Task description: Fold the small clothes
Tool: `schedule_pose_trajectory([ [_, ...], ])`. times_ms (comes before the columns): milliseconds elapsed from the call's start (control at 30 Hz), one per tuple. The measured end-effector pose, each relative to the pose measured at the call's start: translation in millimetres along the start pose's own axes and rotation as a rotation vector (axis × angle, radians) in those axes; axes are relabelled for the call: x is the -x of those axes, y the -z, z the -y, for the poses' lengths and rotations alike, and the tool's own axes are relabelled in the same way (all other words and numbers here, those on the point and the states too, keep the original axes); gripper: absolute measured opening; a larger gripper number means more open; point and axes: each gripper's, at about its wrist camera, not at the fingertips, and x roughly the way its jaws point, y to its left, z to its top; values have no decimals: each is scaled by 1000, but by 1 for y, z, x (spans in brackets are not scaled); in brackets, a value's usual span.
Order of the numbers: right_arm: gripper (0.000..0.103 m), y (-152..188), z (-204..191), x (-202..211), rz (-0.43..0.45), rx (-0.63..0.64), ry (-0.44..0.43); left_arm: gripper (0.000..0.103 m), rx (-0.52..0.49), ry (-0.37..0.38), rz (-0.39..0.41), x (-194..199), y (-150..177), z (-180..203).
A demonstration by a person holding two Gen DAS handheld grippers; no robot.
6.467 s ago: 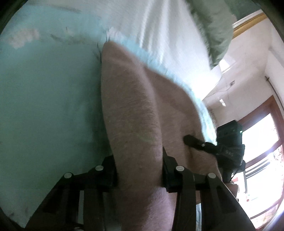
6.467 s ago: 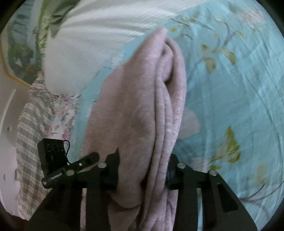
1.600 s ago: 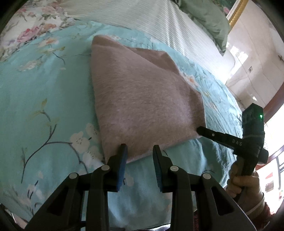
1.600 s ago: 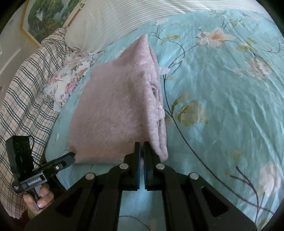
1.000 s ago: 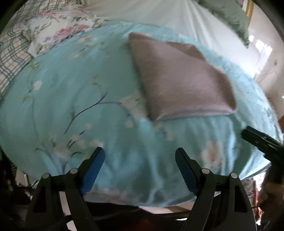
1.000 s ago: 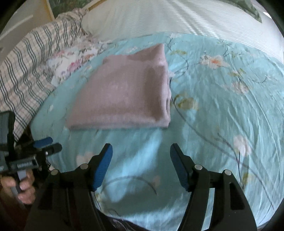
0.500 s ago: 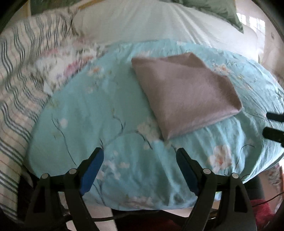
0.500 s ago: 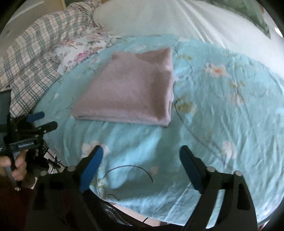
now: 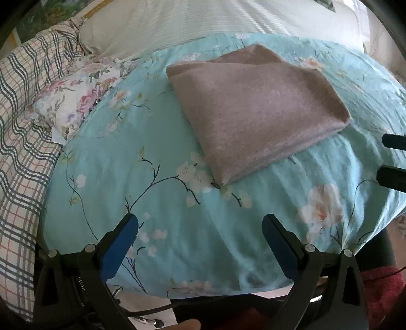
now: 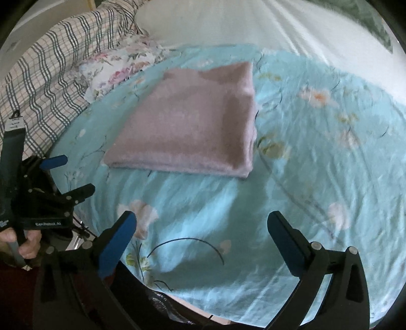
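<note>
A folded mauve-pink garment [image 9: 256,109] lies flat on the turquoise floral sheet [image 9: 127,142]; it also shows in the right wrist view [image 10: 192,127]. My left gripper [image 9: 200,228] is open and empty, held back near the bed's front edge, well short of the garment. My right gripper [image 10: 203,226] is open and empty, also back from the garment. The left gripper shows at the left of the right wrist view [image 10: 68,175]. The right gripper's fingertips [image 9: 393,175] show at the right edge of the left wrist view.
A checked blanket [image 9: 22,106] and a floral pillow [image 9: 73,99] lie at the left. A white striped pillow [image 9: 177,22] lies behind the garment. The bed's front edge [image 9: 228,289] is just below my grippers.
Both grippers let go of the folded garment, opened wide and pulled back toward the bed's front edge. The garment stays folded on the sheet.
</note>
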Motion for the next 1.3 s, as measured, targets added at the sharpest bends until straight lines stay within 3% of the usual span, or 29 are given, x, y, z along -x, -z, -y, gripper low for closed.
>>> schedule_pose_trajectory([
  [867, 103, -54, -9, -11, 38, 101, -12, 99, 93, -35, 71, 7, -42, -27],
  [1300, 103, -60, -10, -15, 39, 101, -27, 99, 112, -18, 81, 6, -50, -30],
])
